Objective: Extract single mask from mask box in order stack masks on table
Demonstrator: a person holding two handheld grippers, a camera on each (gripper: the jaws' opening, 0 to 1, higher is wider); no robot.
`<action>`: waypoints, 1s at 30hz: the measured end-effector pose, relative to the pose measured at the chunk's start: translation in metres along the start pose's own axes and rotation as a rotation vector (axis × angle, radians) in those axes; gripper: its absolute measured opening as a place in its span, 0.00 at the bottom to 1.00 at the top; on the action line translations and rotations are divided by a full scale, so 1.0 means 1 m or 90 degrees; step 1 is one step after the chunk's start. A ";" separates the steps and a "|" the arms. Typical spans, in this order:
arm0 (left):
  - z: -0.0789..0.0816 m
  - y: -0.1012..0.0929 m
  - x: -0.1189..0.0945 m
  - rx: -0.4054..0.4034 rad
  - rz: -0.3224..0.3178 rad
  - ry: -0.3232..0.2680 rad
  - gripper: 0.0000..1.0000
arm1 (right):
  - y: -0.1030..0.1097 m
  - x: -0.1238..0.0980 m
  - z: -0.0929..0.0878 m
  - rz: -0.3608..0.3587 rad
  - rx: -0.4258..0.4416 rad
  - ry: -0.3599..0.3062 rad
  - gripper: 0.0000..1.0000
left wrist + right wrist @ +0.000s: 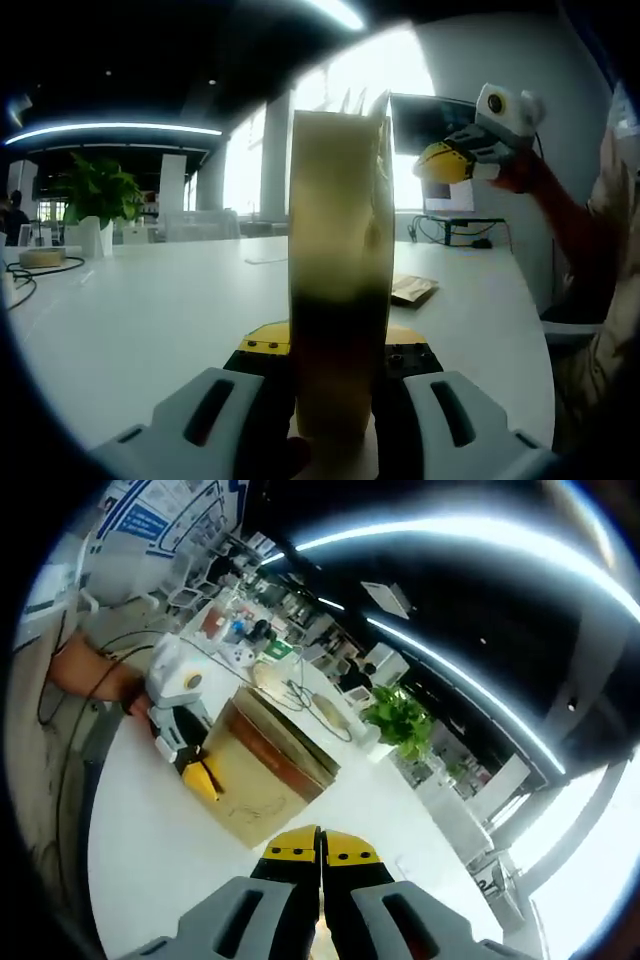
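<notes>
mask box (338,290): base hidden between jaws | potted plant (95,195): blurred

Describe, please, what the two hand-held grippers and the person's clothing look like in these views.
The left hand-held gripper has pale grey moulded finger housings with dark slots and yellow-and-black jaw tips. The right hand-held gripper is built the same: grey housings, yellow tips with small screws. The person's sleeve appears red; a cable trails beside it.

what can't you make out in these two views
- Left gripper view: the tall tan cardboard mask box, gripped by the left tool, stands edge-on and close, so its opening and any masks inside are hidden.
- Left gripper view: the flat brown packet on the white table is partly behind the box.
- Right gripper view: the right tool has its jaws together; anything pinched is too thin to tell.
</notes>
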State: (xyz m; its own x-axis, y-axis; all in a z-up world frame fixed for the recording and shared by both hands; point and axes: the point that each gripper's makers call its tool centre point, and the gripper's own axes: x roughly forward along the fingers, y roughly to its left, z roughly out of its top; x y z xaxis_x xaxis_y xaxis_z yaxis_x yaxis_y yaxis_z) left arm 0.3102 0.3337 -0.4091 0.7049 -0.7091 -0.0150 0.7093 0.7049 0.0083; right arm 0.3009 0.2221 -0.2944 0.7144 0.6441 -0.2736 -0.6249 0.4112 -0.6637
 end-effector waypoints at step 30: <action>0.000 -0.001 0.001 -0.001 -0.001 0.000 0.19 | -0.003 0.023 0.032 0.034 -0.112 -0.001 0.00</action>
State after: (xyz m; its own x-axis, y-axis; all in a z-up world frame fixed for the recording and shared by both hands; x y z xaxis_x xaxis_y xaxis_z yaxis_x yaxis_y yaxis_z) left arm 0.3101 0.3326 -0.4088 0.7035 -0.7106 -0.0148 0.7107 0.7035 0.0071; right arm 0.3093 0.2564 -0.2759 0.6816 0.6625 -0.3106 -0.5964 0.2572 -0.7604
